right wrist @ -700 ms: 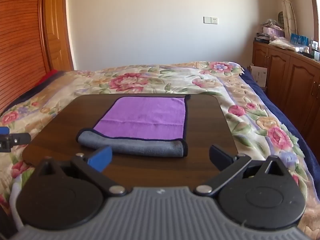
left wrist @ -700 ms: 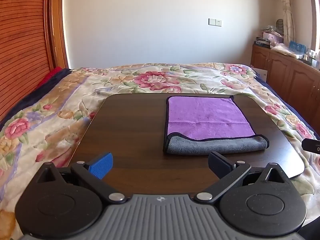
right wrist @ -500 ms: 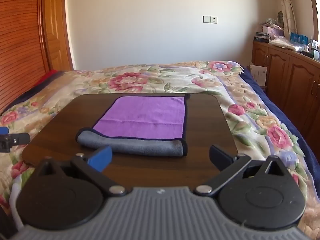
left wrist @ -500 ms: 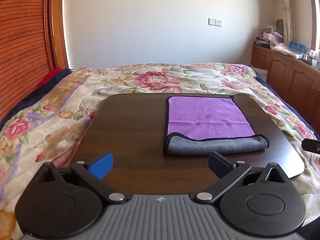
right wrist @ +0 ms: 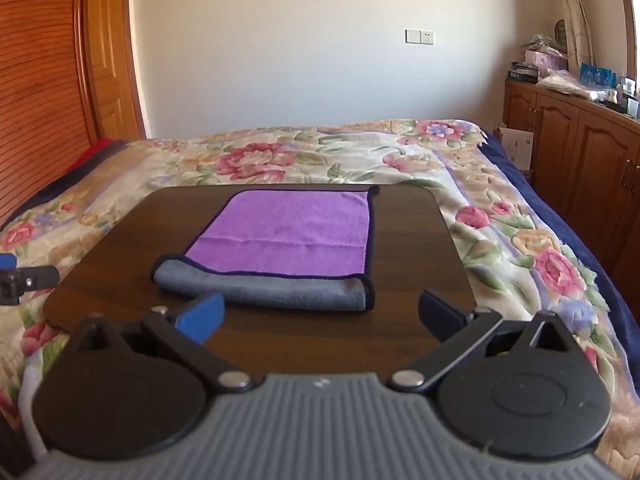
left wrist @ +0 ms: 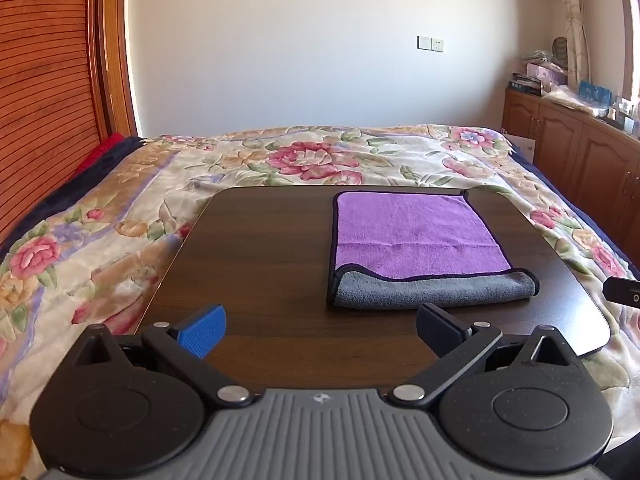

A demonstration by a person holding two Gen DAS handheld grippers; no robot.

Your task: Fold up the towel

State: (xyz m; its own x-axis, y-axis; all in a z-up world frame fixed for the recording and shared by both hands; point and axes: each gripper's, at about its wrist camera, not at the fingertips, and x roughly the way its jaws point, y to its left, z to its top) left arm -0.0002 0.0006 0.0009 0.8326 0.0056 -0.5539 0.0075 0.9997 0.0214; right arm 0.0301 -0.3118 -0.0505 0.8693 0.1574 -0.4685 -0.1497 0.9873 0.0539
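Nothing has shifted over the last moment: left claw stays spread and empty at six o'clock, right claw likewise. Purple-grey towel lies folded on the bench, toward one o'clock. Looks finished. Floral bed surrounds; no obstacles.

Daylight is entering from the right of both views, past the curtain, and is washing the back wall in even, warm brightness. Soft glare is showing on the dark table and a narrow shadow is lying under the folded towel. Fisheye distortion is bowing the door frame and the cabinets at the edges. Focus is holding sharp at centre; the near gripper housings are appearing slightly soft.
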